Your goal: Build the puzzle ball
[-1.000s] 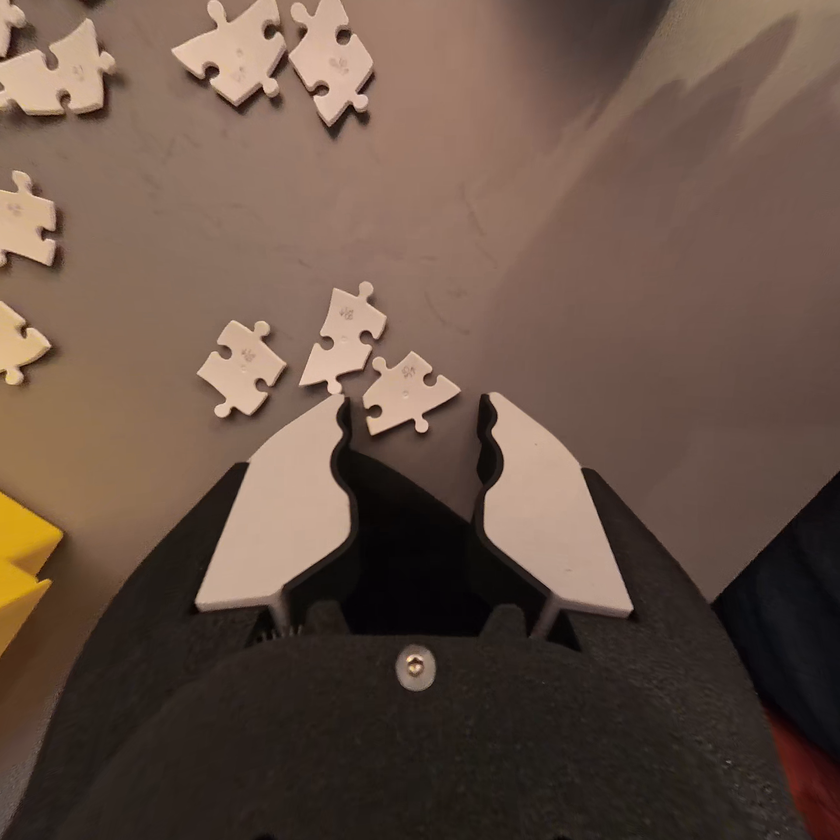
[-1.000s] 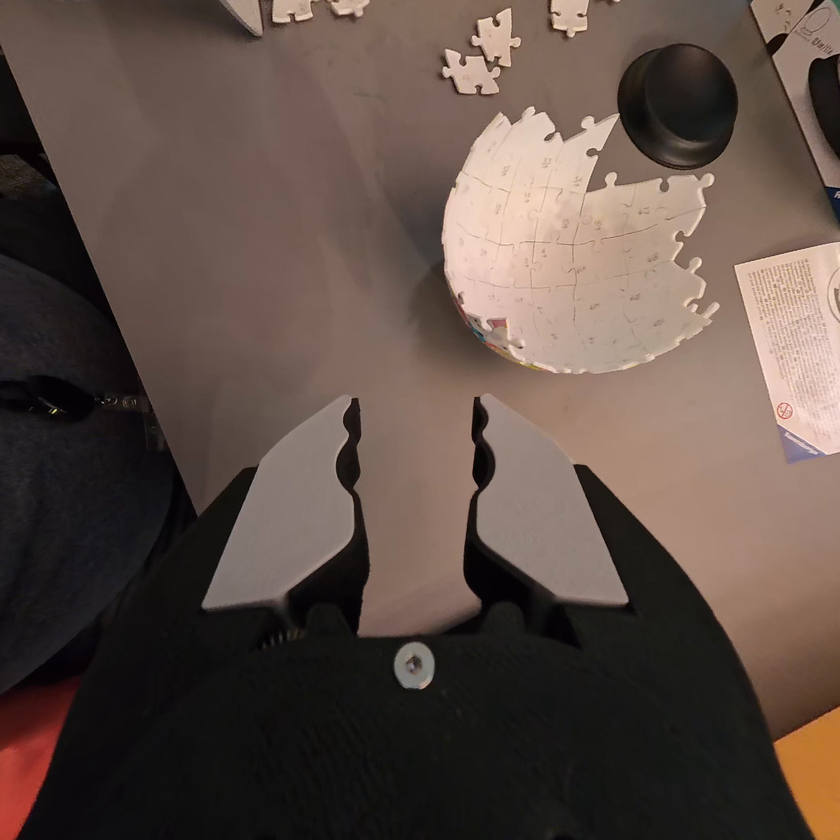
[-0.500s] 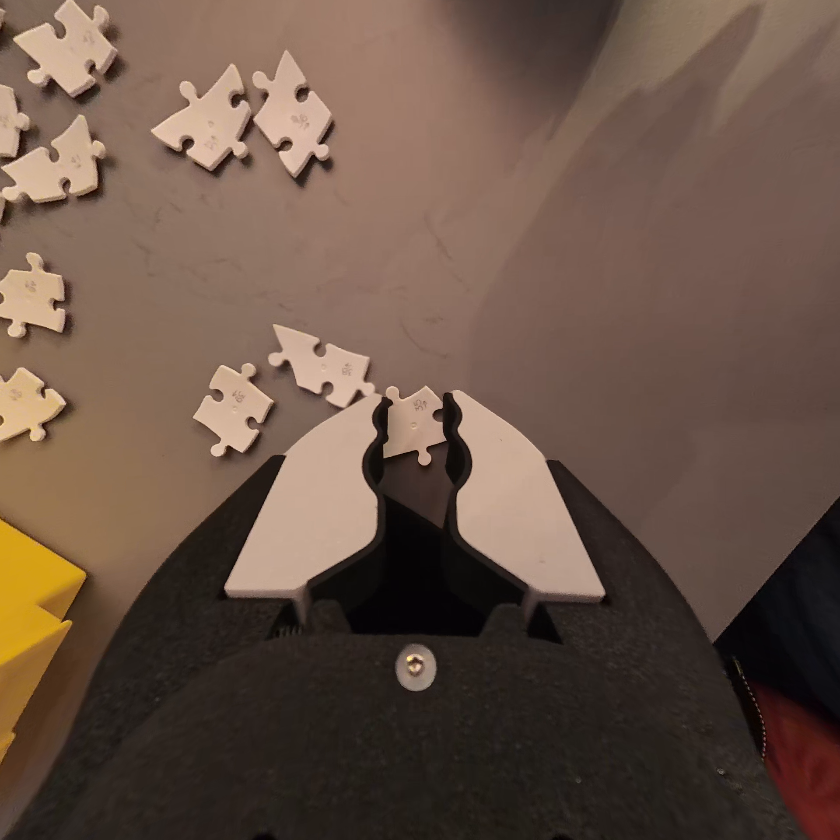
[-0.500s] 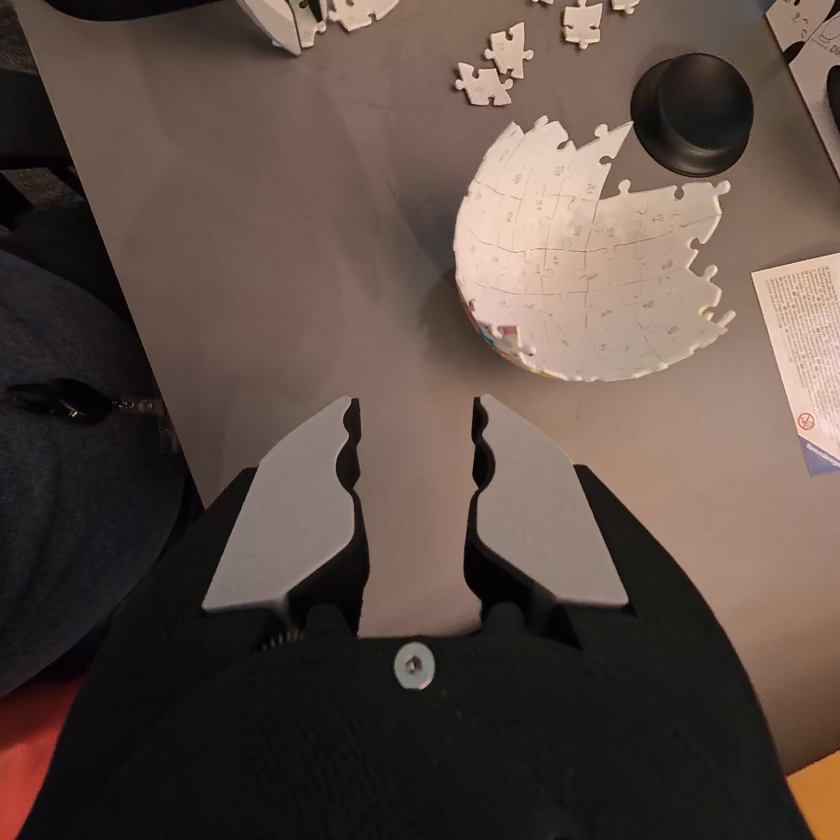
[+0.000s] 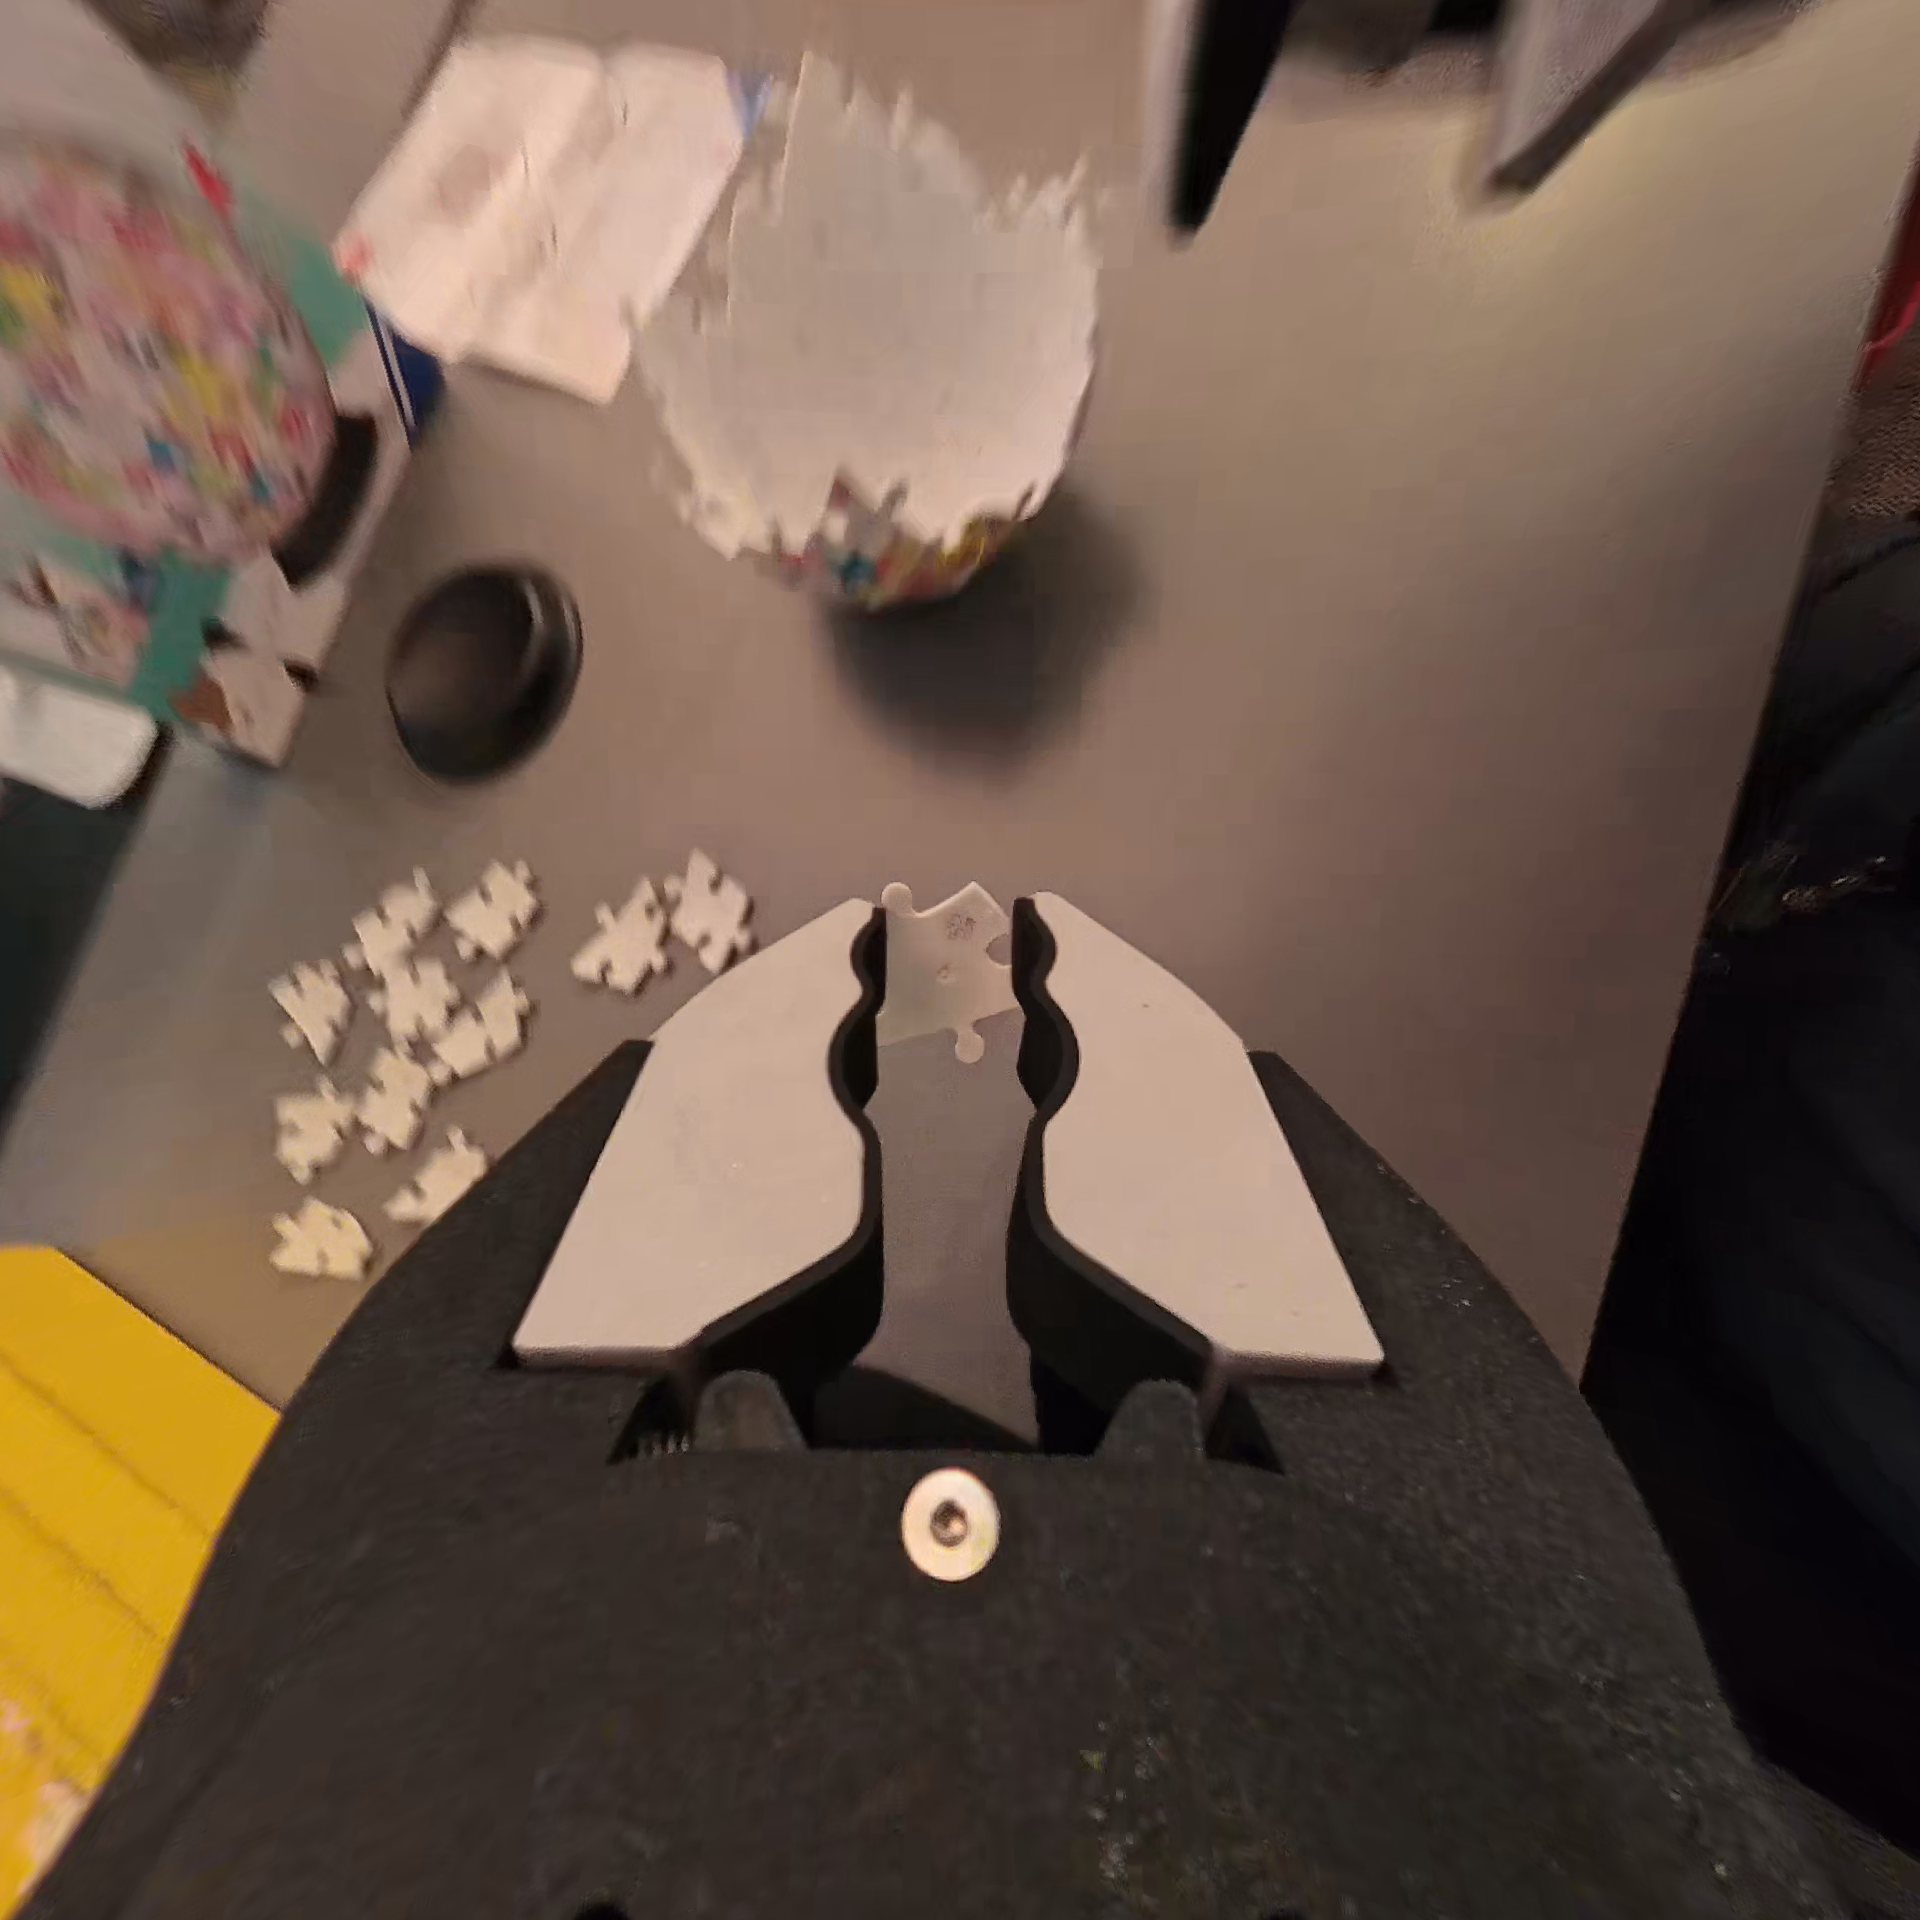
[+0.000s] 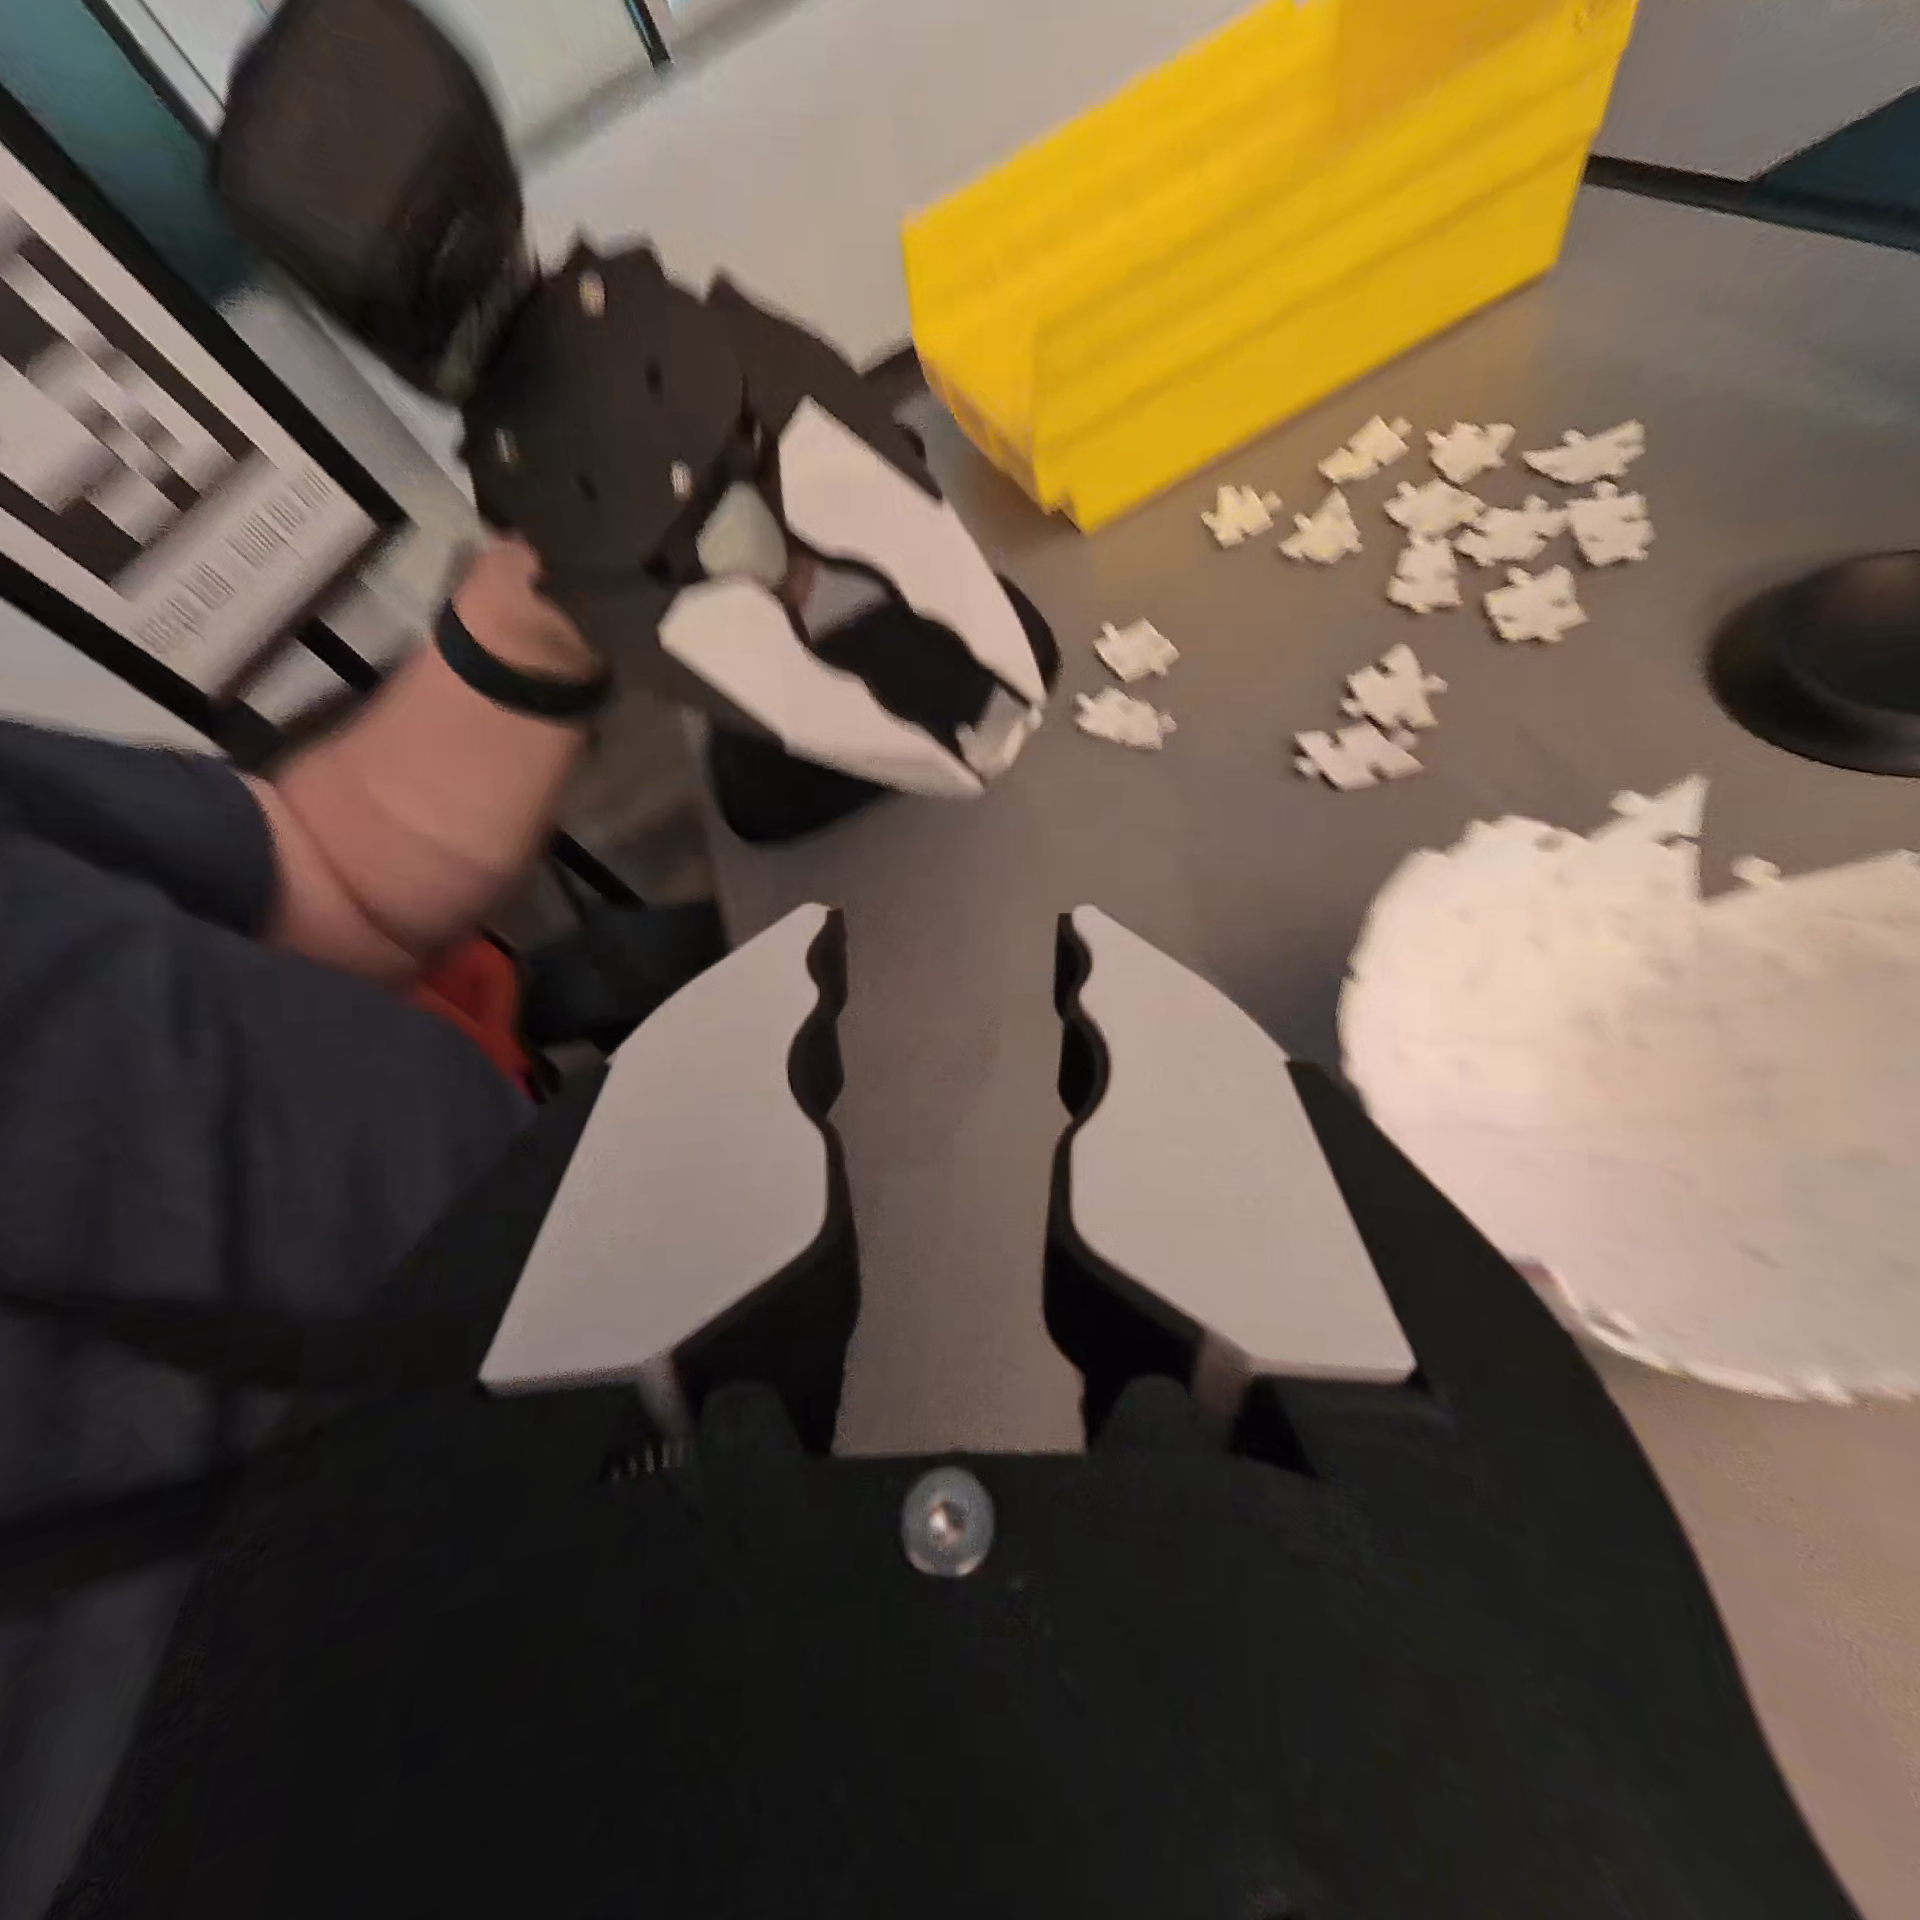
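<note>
My left gripper [image 5: 945, 914] is shut on a white puzzle piece [image 5: 948, 977] and holds it above the grey table. The half-built puzzle ball [image 5: 883, 364], white inside with a coloured outer skin, stands blurred farther ahead. Several loose white pieces [image 5: 416, 1008] lie to the left. My right gripper [image 6: 943, 920] is open and empty above the table, with the puzzle ball [image 6: 1662, 1122] just to its right. In the right wrist view the left gripper [image 6: 992, 743] shows at upper left with the piece in its tips, near the loose pieces [image 6: 1455, 540].
A black round stand [image 5: 483, 670] sits left of the ball, also at the right edge in the right wrist view [image 6: 1829, 691]. A puzzle box [image 5: 156, 416] and a paper sheet [image 5: 530, 229] lie at the back. A yellow bin [image 6: 1247, 239] stands beyond the pieces. The person's sleeve [image 6: 208, 1039] is at left. Tip to tip, the grippers are about 10 centimeters apart.
My left gripper has shut on one piece, lifted it off the table and swung toward the ball. My right gripper has moved and turned, still open; the ball is now at its right.
</note>
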`<state>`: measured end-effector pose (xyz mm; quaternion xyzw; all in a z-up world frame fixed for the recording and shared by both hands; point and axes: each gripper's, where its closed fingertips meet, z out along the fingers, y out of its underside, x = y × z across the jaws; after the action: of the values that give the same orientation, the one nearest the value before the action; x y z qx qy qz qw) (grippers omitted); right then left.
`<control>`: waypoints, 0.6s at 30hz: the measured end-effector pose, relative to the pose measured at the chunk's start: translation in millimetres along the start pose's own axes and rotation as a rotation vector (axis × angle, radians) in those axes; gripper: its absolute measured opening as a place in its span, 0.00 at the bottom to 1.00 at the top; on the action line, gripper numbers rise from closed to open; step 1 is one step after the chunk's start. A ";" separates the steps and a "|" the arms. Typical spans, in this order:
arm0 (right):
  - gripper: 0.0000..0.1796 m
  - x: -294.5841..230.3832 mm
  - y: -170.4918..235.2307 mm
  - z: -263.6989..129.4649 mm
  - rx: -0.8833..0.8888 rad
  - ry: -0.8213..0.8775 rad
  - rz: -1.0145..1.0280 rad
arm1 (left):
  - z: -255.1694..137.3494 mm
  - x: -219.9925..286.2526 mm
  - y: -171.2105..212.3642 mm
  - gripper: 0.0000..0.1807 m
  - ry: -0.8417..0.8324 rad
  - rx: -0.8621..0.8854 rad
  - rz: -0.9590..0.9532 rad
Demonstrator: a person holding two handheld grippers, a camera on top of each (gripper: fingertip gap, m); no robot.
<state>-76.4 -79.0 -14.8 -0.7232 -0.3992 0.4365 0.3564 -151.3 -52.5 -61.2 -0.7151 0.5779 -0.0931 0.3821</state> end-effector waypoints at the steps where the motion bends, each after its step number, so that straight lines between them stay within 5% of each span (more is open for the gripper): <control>1: 0.21 -4.1 -9.0 2.7 0.035 -0.030 0.050 | -2.7 4.2 -12.9 0.13 0.005 0.022 0.040; 7: 0.14 -7.2 -29.9 5.7 0.072 -0.169 0.259 | -12.9 29.7 -63.9 0.13 0.050 0.091 0.234; 16: 0.13 -6.1 -1.4 15.8 -0.075 -0.211 0.382 | -8.2 44.0 -85.9 0.13 0.081 0.110 0.312; 18: 0.02 -15.6 0.3 16.3 -0.095 -0.300 0.400 | -5.7 44.1 -86.5 0.09 0.074 0.105 0.325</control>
<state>-96.0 -90.2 -15.7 -0.7310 -0.3166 0.5815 0.1654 -75.4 -91.1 -14.2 -0.5876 0.6937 -0.0864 0.4075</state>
